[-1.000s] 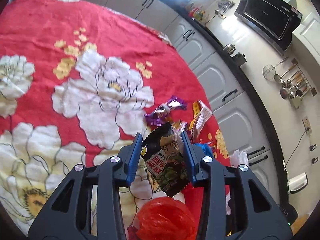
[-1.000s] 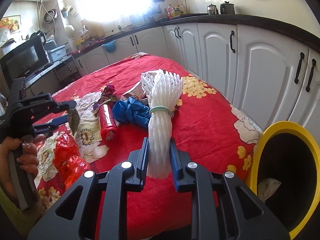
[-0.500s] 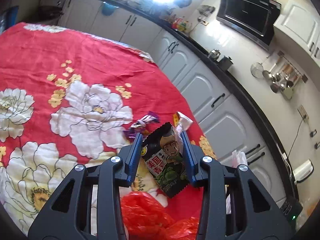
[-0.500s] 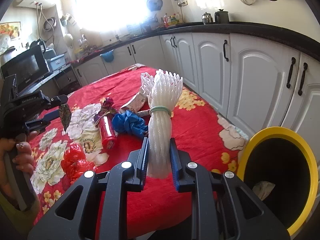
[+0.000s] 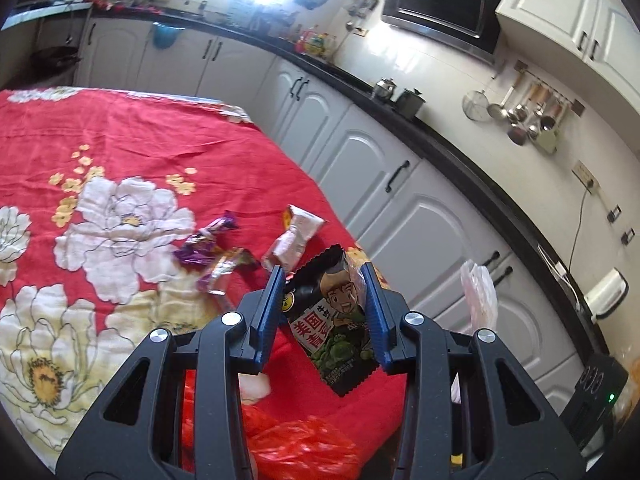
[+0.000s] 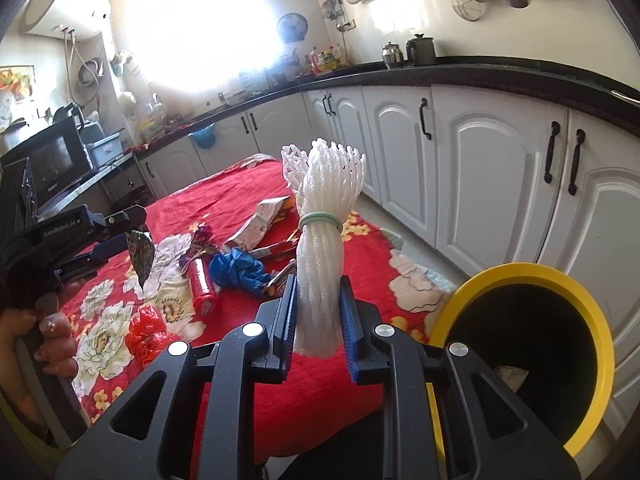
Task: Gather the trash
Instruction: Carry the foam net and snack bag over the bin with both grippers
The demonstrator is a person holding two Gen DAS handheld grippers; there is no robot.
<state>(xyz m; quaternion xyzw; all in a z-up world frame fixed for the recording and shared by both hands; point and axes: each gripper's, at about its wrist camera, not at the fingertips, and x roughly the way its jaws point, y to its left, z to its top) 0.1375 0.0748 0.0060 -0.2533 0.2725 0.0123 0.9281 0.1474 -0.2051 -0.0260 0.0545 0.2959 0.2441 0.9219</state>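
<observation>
My left gripper is shut on a black snack wrapper with a cartoon soldier, held above the red flowered tablecloth. That gripper and wrapper also show in the right wrist view, at left. My right gripper is shut on a white foam net bundle tied with a green band, held upright above the table's near edge. A yellow-rimmed black bin stands just right of it, below the table edge.
On the cloth lie a purple wrapper, a white packet, a red plastic bag, a red tube and a blue crumpled bag. White cabinets with a dark counter run along the right.
Both grippers have lifted higher over the table with their loads still held. The right gripper has moved toward the bin, which shows larger now.
</observation>
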